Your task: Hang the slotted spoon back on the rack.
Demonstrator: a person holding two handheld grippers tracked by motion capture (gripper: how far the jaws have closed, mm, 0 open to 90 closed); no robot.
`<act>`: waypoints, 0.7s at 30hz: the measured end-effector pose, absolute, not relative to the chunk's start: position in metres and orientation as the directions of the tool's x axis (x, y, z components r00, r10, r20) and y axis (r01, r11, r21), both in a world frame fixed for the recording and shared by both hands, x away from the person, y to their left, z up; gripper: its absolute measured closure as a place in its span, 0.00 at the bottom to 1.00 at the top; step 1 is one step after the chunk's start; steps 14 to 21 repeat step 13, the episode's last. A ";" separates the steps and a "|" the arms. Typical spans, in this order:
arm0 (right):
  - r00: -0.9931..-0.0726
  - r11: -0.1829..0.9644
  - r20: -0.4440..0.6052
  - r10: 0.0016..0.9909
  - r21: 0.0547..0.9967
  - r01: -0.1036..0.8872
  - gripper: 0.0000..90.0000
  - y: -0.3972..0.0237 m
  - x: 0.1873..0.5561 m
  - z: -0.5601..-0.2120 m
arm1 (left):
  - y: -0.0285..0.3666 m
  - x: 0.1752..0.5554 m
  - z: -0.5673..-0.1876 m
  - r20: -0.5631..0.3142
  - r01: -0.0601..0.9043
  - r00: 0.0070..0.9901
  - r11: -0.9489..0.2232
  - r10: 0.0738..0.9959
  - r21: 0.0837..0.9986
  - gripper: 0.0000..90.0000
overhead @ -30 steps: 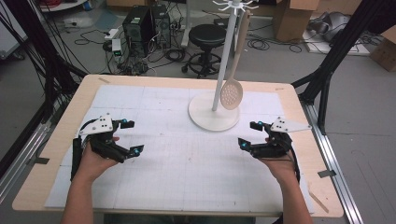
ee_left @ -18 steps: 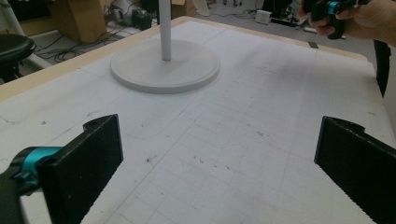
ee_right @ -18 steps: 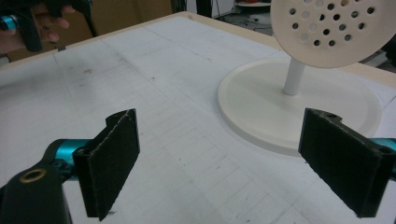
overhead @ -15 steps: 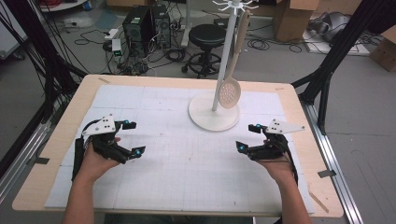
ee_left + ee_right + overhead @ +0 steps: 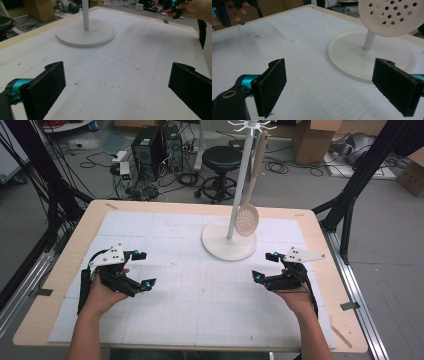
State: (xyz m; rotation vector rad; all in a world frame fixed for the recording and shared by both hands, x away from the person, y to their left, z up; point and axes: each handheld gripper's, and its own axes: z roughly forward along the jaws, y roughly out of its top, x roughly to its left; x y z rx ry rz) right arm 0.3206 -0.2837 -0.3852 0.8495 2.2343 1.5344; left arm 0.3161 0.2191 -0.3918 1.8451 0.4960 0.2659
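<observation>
Skimmer work has not begun; both my tools are empty over the bench. Going left to right: my left hand-held gripper hovers released, jaws spread wide with nothing but the white gridded mat between them, and it sits where it sat a second ago. Ahead of it and to its right stands the rack, a round base with an upright pole. My right hand-held gripper is likewise released; its jaws have just been opening a little further, nothing between them, and the hand has barely shifted. I read that widening as getting ready to take the skimmer.

From the right hand-held gripper view the skimmer's perforated disc hangs just ahead and above the right jaw, over the rack's base. The skimmer hangs from a hook at the pole's top, long axis near vertical and slightly slanted, handle up, disc pointing down, its flat face turned toward me.
</observation>
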 end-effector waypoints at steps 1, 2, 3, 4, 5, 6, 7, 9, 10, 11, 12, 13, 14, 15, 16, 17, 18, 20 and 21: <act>-0.780 0.254 0.082 0.621 0.920 0.299 0.13 -0.284 0.321 -0.385 | 0.219 0.316 -0.392 -0.063 0.204 0.885 -0.262 0.461 0.943 0.02; -0.778 0.252 0.082 0.623 0.921 0.299 0.13 -0.285 0.321 -0.385 | 0.219 0.316 -0.392 -0.063 0.204 0.885 -0.263 0.461 0.943 0.02; -0.778 0.251 0.083 0.623 0.921 0.299 0.13 -0.285 0.321 -0.385 | 0.219 0.316 -0.392 -0.065 0.206 0.885 -0.261 0.461 0.943 0.02; -0.777 0.251 0.082 0.624 0.921 0.299 0.13 -0.285 0.321 -0.385 | 0.219 0.316 -0.392 -0.064 0.206 0.885 -0.265 0.460 0.942 0.02; -0.776 0.250 0.084 0.624 0.920 0.301 0.13 -0.285 0.321 -0.385 | 0.218 0.316 -0.392 -0.064 0.206 0.884 -0.265 0.462 0.942 0.02; -0.775 0.249 0.090 0.625 0.918 0.308 0.13 -0.285 0.321 -0.385 | 0.218 0.316 -0.392 -0.064 0.207 0.884 -0.265 0.463 0.942 0.02; -0.778 0.252 0.084 0.623 0.920 0.301 0.13 -0.285 0.321 -0.386 | 0.218 0.316 -0.392 -0.064 0.209 0.884 -0.267 0.464 0.941 0.02; -0.778 0.256 0.084 0.622 0.917 0.304 0.13 -0.285 0.321 -0.385 | 0.218 0.316 -0.393 -0.064 0.207 0.885 -0.268 0.461 0.941 0.02; -0.776 0.254 0.084 0.625 0.918 0.304 0.13 -0.284 0.321 -0.385 | 0.218 0.316 -0.393 -0.063 0.207 0.886 -0.269 0.460 0.941 0.02; -0.776 0.253 0.084 0.625 0.919 0.303 0.13 -0.285 0.321 -0.385 | 0.218 0.316 -0.393 -0.065 0.208 0.886 -0.268 0.460 0.941 0.02; -0.777 0.252 0.084 0.624 0.919 0.303 0.13 -0.285 0.320 -0.385 | 0.218 0.316 -0.393 -0.064 0.206 0.887 -0.268 0.458 0.941 0.02; -0.775 0.251 0.085 0.626 0.919 0.304 0.13 -0.284 0.320 -0.385 | 0.218 0.316 -0.393 -0.065 0.208 0.886 -0.268 0.459 0.941 0.02; -0.775 0.251 0.085 0.626 0.919 0.304 0.13 -0.284 0.320 -0.385 | 0.218 0.316 -0.393 -0.065 0.208 0.886 -0.268 0.459 0.941 0.02; -0.775 0.251 0.085 0.626 0.919 0.304 0.13 -0.284 0.320 -0.385 | 0.218 0.316 -0.393 -0.065 0.208 0.886 -0.268 0.459 0.941 0.02; -0.775 0.251 0.085 0.626 0.919 0.304 0.13 -0.284 0.320 -0.385 | 0.218 0.316 -0.393 -0.065 0.208 0.886 -0.268 0.459 0.941 0.02; -0.775 0.251 0.085 0.626 0.919 0.304 0.13 -0.284 0.320 -0.385 | 0.218 0.316 -0.393 -0.065 0.208 0.886 -0.268 0.459 0.941 0.02; -0.775 0.251 0.085 0.626 0.919 0.304 0.13 -0.284 0.320 -0.385 | 0.218 0.316 -0.393 -0.065 0.208 0.886 -0.268 0.459 0.941 0.02; -0.775 0.251 0.085 0.626 0.919 0.304 0.13 -0.284 0.320 -0.385 | 0.218 0.316 -0.393 -0.065 0.208 0.886 -0.268 0.459 0.941 0.02; -0.775 0.251 0.085 0.626 0.919 0.304 0.13 -0.284 0.320 -0.385 | 0.218 0.316 -0.393 -0.065 0.208 0.886 -0.268 0.459 0.941 0.02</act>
